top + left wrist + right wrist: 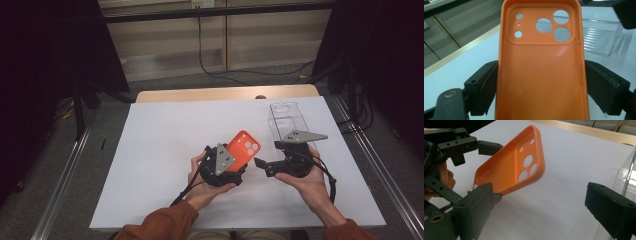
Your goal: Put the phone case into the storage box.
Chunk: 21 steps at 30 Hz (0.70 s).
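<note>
Orange phone case clamped by its long edges between the jaws of the left gripper, held clear above the white table, hollow side toward that gripper's body. Right gripper just beside, jaws apart around nothing. Clear plastic box just beyond the right gripper.

A white table bears a clear plastic tray at its far right.
</note>
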### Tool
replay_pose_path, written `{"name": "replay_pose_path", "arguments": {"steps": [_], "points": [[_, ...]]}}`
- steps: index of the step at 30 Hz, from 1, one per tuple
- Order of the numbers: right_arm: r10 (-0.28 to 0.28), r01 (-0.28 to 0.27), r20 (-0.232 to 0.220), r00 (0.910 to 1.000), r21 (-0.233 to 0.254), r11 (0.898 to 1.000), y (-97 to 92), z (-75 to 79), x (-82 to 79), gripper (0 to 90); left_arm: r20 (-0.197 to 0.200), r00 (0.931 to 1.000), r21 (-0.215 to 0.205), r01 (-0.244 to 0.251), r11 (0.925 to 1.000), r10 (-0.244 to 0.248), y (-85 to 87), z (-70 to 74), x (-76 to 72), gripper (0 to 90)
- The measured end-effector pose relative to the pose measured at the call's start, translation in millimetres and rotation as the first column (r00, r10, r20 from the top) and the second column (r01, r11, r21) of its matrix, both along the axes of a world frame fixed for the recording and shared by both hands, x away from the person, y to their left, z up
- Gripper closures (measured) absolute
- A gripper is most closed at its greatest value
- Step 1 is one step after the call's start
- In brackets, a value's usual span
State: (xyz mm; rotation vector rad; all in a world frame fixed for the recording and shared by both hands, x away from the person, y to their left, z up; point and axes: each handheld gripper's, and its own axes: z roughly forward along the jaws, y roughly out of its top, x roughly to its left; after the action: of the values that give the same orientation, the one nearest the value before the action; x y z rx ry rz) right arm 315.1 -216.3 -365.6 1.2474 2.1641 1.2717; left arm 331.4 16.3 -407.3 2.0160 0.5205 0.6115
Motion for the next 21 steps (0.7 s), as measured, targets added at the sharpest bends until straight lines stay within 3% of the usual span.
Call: {"name": "replay_pose_path", "arguments": {"steps": [4, 7, 16, 21], "points": [[-0.009, 0.009, -0.017, 0.9998, 0.002, 1.000, -0.4, -0.5, 3.6, 16.9, 0.005, 0.9999, -0.001, -0.010, 0.9999, 0.010, -1.6, -1.8, 0.4, 16.4], [-0.031, 0.031, 0.005, 0.9995, -0.007, 0.999, 2.7, 0.1, 3.3, 24.5, 0.011, 0.9997, 0.002, -0.020, 0.9998, 0.020, -1.6, -1.9, 0.5, 16.3], [-0.049, 0.051, -0.060, 0.9970, 0.030, 0.998, 8.5, 7.3, 8.8, 44.1, 0.029, 0.9993, 0.002, -0.024, 0.9997, 0.024, -1.9, -1.6, -1.6, 16.4], [-0.067, 0.069, -0.109, 0.9918, 0.020, 0.997, 10.7, 10.2, 13.1, 47.6, 0.041, 0.9982, 0.003, -0.045, 0.9990, 0.044, -1.8, -2.2, -1.8, 16.4]]}}
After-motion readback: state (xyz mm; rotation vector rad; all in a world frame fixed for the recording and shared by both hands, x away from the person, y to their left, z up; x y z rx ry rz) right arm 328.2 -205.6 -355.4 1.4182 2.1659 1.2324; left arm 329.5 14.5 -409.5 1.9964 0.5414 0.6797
